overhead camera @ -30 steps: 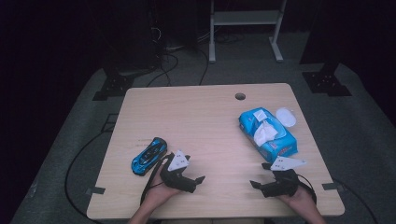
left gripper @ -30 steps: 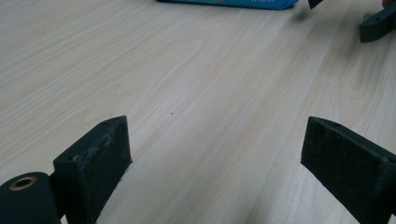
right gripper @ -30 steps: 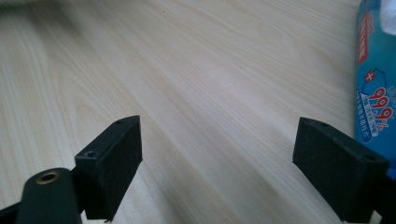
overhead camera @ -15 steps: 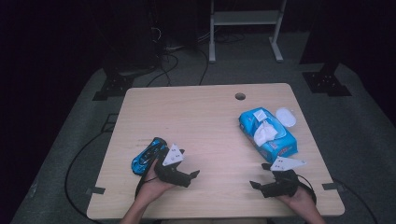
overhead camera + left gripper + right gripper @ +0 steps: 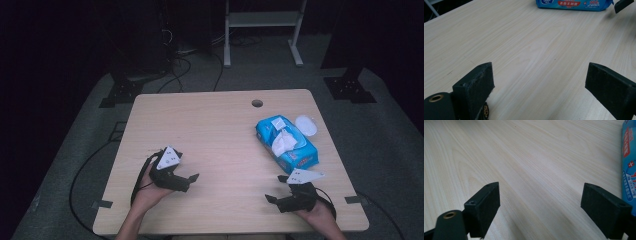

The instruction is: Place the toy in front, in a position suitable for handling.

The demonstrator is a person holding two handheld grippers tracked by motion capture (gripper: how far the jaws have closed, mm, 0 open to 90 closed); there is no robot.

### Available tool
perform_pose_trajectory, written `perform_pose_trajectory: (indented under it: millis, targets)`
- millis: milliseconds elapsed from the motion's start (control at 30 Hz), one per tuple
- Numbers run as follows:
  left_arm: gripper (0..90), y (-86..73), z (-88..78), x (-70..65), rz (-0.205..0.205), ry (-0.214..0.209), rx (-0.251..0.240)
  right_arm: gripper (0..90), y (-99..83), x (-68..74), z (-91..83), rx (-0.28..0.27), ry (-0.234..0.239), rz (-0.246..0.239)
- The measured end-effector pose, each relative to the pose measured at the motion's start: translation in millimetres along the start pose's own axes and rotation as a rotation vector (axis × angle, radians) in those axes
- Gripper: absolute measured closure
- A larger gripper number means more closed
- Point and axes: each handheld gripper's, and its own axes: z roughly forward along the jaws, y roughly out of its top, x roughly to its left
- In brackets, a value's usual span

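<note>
Two grippers sit nearest: the left gripper (image 5: 186, 181) with its flat black jaws spread wide, over a toy car wheel (image 5: 485, 111); the right gripper (image 5: 278, 195) likewise parted, holding nothing. Beyond on the pale wood-grain table (image 5: 210, 130): one glossy blue wipes pack (image 5: 287, 143), then one round white lid (image 5: 306, 124).

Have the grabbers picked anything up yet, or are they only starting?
Only starting. Nothing looks done: the left gripper and the right gripper both have open jaws holding nothing, and the blue wipes pack lies untouched on the table. In hand: the left gripper sits low, with a small wheel showing beside one jaw, perhaps a toy. Left: closing on something and moving it.
</note>
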Motion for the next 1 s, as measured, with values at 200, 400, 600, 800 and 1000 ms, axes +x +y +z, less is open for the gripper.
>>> perform_pose_trajectory:
  millis: [200,400,600,800,1000]
  targets:
    - [7.7,-2.8,-2.8,6.4,0.009,-0.012,0.029,14.9,-0.7,-0.3,0.2,0.000,-0.001,0.005]
    - [7.7,-4.8,-5.2,19.7,0.020,-0.001,0.070,15.0,-0.7,-1.2,-0.1,0.000,-0.003,0.012]
    - [7.7,-8.7,-13.8,41.8,0.025,0.027,0.115,14.9,-0.7,-2.7,-3.0,-0.011,-0.007,0.016]
    - [7.7,-18.2,-20.4,64.6,-0.013,0.046,0.164,14.9,-0.9,-2.5,-2.4,-0.002,-0.003,0.016]
    - [7.7,-24.7,-22.3,74.8,-0.039,0.059,0.214,15.0,-0.8,-1.2,-2.8,-0.006,0.004,0.008]
